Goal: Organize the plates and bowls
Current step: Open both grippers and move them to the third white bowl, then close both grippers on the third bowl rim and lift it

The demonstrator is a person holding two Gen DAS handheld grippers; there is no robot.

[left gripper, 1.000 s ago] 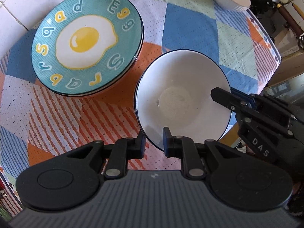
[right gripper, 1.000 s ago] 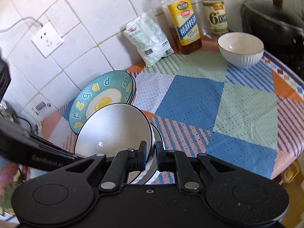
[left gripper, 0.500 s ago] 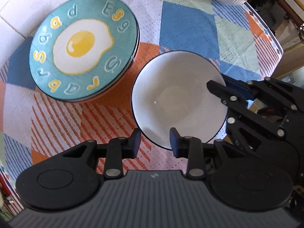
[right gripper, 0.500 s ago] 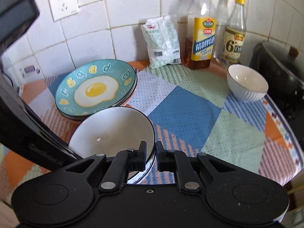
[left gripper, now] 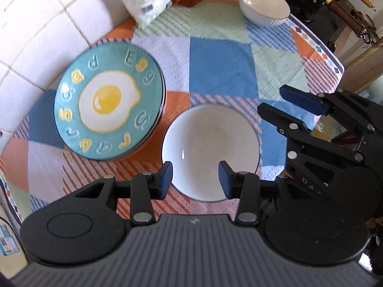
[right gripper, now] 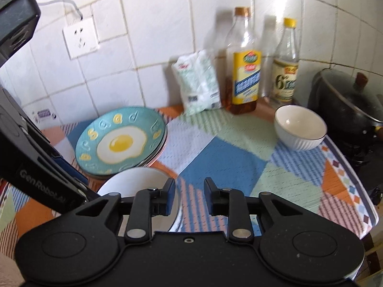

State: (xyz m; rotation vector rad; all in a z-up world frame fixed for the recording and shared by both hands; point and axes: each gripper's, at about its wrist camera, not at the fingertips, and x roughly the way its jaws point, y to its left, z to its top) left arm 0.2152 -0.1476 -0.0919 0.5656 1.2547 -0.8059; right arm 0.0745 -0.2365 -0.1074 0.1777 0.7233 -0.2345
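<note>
1. Both grippers have let go of the bowl [left gripper: 210, 150] since the earlier frames, when each was clamped on its rim. Left gripper [left gripper: 195, 179] now has its jaws parted and opening further, and they straddle the near rim from above without pressing on it.
2. Right gripper [right gripper: 189, 197] is opening as well. Its jaws stand a modest way apart and hold nothing; the bowl's edge lies below and to the left of them, with only cloth showing in the gap.
3. Both have also lifted off a little, so the bowl looks smaller under the left gripper than it did.
4. That bowl rests upright on the patterned cloth [left gripper: 220, 71] that covers the worktop, on its own. From the right-hand view there seems to be another rim under it, so it may be nested in a second bowl, but I can't be sure.
5. Just beside it, toward the tiled wall, sits the egg plate [left gripper: 110, 114], on top of what looks like at least one more plate.
6. Well apart, at the far end near the oil bottle [right gripper: 244, 71] and the dark pot [right gripper: 347, 110], stands a small ribbed bowl [right gripper: 300, 126].
7. My reading: this placement is finished, and the ribbed bowl is the one piece not yet gathered in with the rest.
</note>
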